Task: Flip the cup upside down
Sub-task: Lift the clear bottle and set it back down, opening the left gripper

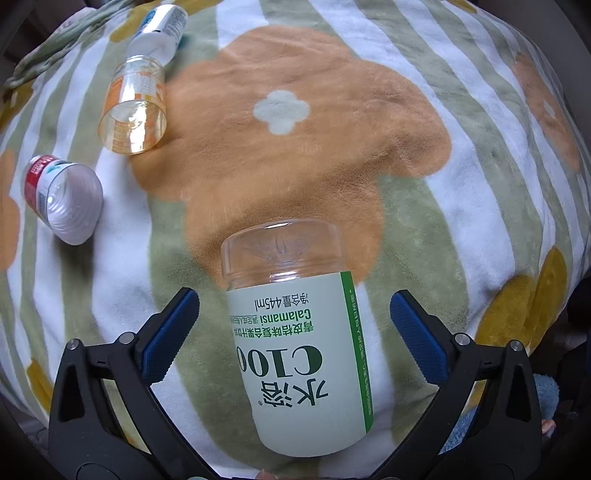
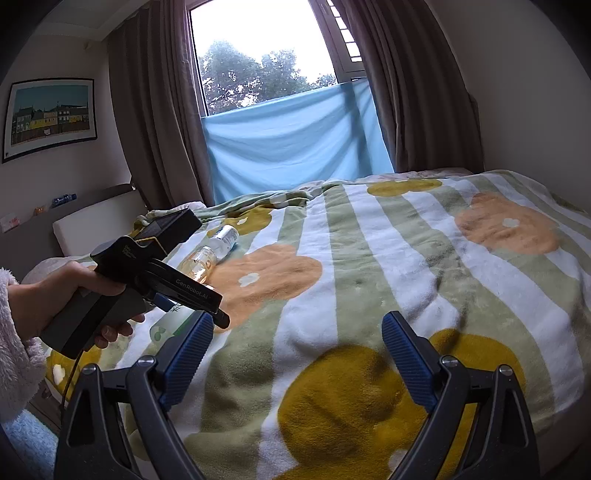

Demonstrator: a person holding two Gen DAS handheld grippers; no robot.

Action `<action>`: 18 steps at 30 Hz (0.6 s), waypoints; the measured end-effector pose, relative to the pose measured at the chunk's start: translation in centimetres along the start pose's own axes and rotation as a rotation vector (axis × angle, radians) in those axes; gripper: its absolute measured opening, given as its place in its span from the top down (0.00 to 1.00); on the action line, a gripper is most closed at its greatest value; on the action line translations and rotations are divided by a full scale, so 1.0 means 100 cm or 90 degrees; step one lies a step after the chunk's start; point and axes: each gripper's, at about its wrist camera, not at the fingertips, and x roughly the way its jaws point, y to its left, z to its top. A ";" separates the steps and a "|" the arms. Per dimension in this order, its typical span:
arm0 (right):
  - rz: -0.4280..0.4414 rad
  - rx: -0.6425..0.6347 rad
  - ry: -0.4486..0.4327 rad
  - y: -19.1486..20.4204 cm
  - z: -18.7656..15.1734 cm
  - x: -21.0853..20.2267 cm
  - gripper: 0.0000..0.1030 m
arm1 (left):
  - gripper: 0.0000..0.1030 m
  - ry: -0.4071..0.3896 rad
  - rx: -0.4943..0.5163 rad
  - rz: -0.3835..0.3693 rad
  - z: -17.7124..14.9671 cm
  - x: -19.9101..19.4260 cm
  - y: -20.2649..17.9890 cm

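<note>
In the left wrist view a clear plastic cup with a pale green C100 label (image 1: pixel 299 343) stands upside down on the blanket, its closed base up. My left gripper (image 1: pixel 291 332) is open, one blue pad on each side of the cup, both apart from it. In the right wrist view my right gripper (image 2: pixel 297 350) is open and empty above the blanket. The left gripper (image 2: pixel 155 284) shows there at the left, held in a hand, with a bit of the green-label cup (image 2: pixel 173 323) under it.
A clear orange-printed cup (image 1: pixel 135 107) lies on its side at upper left, a blue-white one (image 1: pixel 159 27) beyond it, a red-white one (image 1: pixel 61 199) at left. The striped flower blanket (image 2: pixel 369 258) covers the bed. Window, curtains and headboard (image 2: pixel 92 221) stand behind.
</note>
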 end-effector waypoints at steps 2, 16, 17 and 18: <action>0.000 0.004 0.001 -0.002 -0.001 0.001 0.11 | 0.00 -0.016 -0.001 0.004 -0.004 -0.010 0.001; 0.101 -0.033 0.138 0.019 0.058 0.021 0.11 | 0.00 -0.204 -0.071 -0.044 -0.113 -0.138 0.045; 0.119 -0.041 0.168 0.027 0.067 0.030 0.11 | 0.00 -0.210 -0.080 -0.055 -0.120 -0.138 0.049; 0.143 -0.038 0.200 0.034 0.074 0.040 0.11 | 0.00 -0.215 -0.088 -0.065 -0.129 -0.137 0.053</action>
